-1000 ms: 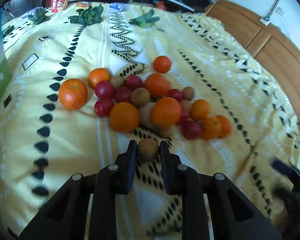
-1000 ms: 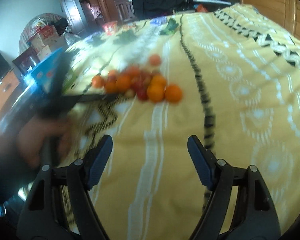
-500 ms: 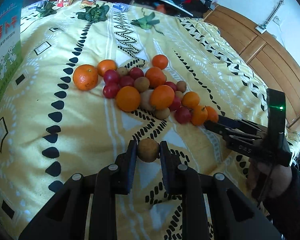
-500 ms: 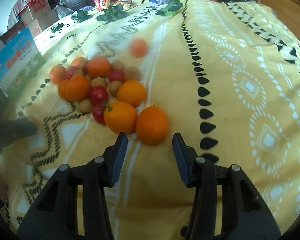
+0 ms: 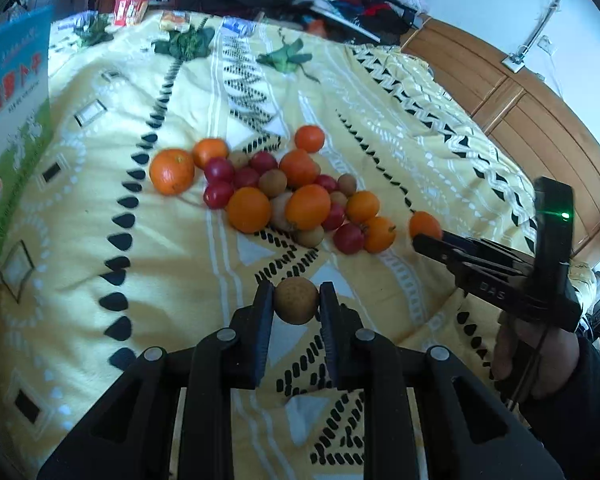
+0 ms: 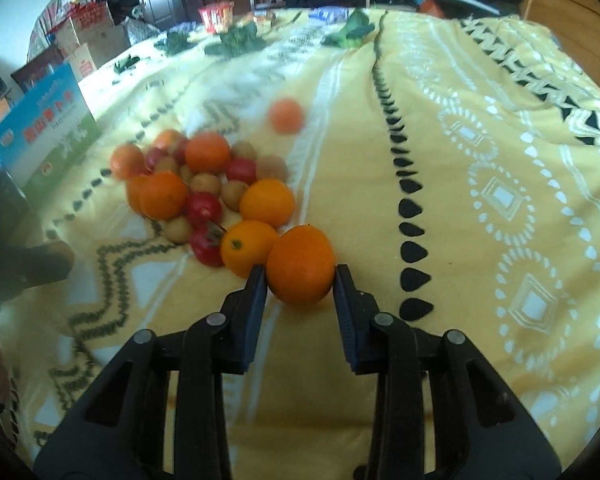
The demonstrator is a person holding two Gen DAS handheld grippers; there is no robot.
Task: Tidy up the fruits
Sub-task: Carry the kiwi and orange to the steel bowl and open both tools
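A heap of oranges, small red fruits and round brown fruits (image 5: 284, 196) lies on the yellow patterned bedspread (image 5: 380, 128). My left gripper (image 5: 296, 308) is shut on one small brown fruit (image 5: 296, 305) and holds it above the cloth, on the near side of the heap. At the heap's right end, my right gripper (image 6: 300, 280) is closing its jaws on an orange (image 6: 301, 270), both pads against its sides. The left wrist view shows that right gripper (image 5: 430, 240) with the orange (image 5: 423, 224) at its tip. One orange (image 6: 286, 115) lies apart behind the heap.
A blue and green carton (image 5: 12, 120) stands at the bed's left edge. Leafy greens (image 5: 184, 44) and snack packs lie at the far end, before a pile of clothes. A wooden headboard (image 5: 540, 128) bounds the right side. A hand (image 5: 532, 356) holds the right gripper.
The right gripper swung in to the heap's right end and narrowed its jaws around an orange. The left gripper drew back and up a little, still holding the brown fruit.
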